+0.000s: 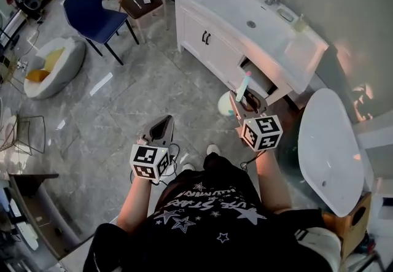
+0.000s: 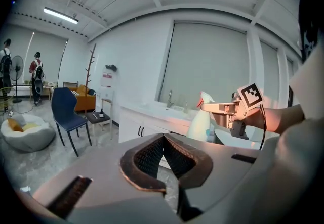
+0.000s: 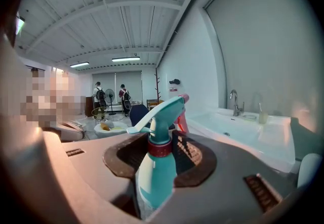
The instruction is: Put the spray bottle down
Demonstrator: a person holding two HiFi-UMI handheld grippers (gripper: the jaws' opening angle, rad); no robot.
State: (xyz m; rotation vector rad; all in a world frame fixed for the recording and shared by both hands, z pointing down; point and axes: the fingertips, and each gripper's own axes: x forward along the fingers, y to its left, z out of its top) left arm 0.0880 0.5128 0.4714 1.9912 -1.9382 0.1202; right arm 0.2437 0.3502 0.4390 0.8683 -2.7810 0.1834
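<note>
Showing only in right gripper view: red collar (image 3: pixel 160 148) on spray bottle (image 3: pixel 152 182)

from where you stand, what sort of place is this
Probably a showroom or mock-up studio, not a home bathroom: a white sink vanity stands in an open grey-floored hall alongside a blue chair and a beanbag seat.

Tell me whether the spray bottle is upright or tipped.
Upright: the spray bottle stands with its trigger head on top, its neck clamped between the right gripper's jaws.
</note>
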